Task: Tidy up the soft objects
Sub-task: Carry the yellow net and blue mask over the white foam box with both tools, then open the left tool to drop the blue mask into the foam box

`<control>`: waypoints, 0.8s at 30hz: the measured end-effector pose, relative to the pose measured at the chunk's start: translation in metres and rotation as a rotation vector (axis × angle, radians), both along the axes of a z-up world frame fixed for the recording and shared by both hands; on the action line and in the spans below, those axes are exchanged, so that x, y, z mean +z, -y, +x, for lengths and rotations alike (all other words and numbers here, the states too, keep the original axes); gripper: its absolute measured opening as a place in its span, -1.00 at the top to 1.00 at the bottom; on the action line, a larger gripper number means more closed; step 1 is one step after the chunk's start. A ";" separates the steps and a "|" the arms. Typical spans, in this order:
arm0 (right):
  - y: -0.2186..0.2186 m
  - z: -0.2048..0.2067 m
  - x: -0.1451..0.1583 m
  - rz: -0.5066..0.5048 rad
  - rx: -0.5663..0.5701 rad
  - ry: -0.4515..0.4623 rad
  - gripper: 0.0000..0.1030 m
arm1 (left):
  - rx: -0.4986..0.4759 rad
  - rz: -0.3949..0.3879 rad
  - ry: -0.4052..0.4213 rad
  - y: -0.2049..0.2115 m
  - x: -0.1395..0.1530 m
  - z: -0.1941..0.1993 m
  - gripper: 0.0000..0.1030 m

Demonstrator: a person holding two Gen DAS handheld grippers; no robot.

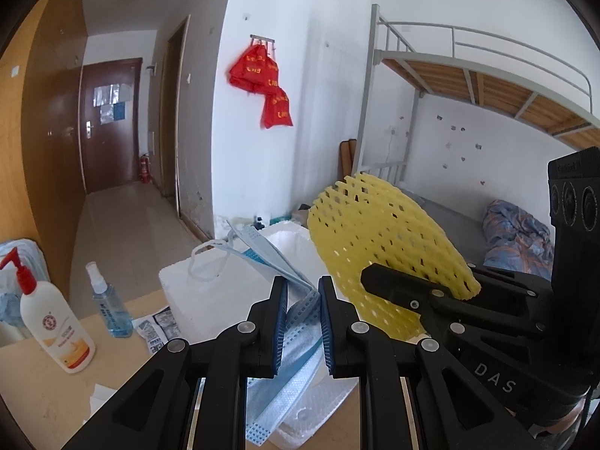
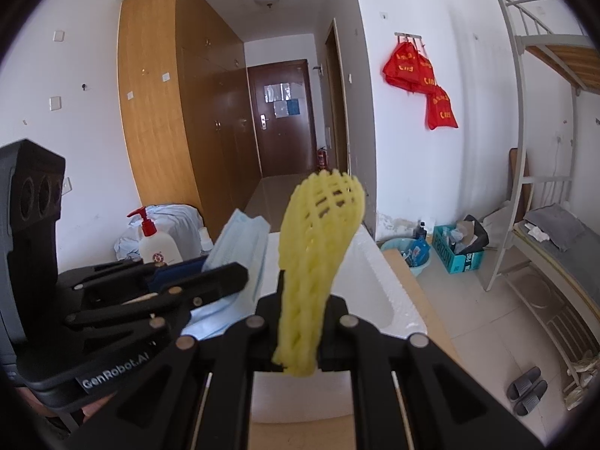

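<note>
Holding both grippers side by side, you have them aimed slightly downward over the white foam box (image 2: pixel 378 292). Your left gripper (image 1: pixel 303 322) is clenched on a blue mask (image 1: pixel 270 262); the mask stands up from the pads, its ear loop draped over the box's near wall, and the rest hangs below the jaws. Your right gripper (image 2: pixel 300 318) is clenched on a yellow foam net (image 2: pixel 318 247), which rises upright and fans out above the fingers. In the left view the net (image 1: pixel 378 236) sits just right of the mask, the two close but apart.

The box rests on a wooden table (image 1: pixel 41 386); the table's right edge runs just beside the box, with open floor past it. Left of the box the tabletop carries bottles near your left gripper.

Count: one mask, one net, one box, one pump bottle (image 1: pixel 56 326), one spray bottle (image 1: pixel 108 303).
</note>
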State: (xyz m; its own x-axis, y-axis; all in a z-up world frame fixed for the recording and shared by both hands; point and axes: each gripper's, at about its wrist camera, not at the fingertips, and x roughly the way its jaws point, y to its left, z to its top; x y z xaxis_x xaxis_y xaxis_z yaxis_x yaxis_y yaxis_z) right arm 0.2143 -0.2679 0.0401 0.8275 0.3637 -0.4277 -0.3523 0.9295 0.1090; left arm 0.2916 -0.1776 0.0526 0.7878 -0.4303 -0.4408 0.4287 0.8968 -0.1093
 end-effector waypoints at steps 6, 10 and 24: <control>0.000 0.004 0.000 0.002 0.000 -0.003 0.76 | -0.014 0.003 -0.016 0.001 -0.006 0.009 0.65; 0.001 0.006 0.002 0.006 -0.004 -0.002 0.76 | -0.025 0.007 -0.024 0.001 -0.008 0.012 0.65; 0.003 0.007 0.004 0.002 -0.012 0.005 0.76 | 0.030 0.019 0.004 -0.009 -0.004 0.013 -0.37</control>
State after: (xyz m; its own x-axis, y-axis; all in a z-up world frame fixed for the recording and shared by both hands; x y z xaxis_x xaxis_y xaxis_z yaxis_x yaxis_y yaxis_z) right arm 0.2209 -0.2706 0.0438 0.8338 0.3547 -0.4230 -0.3417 0.9334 0.1093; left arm 0.3051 -0.1684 0.0483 0.8017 -0.3984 -0.4456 0.4021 0.9111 -0.0910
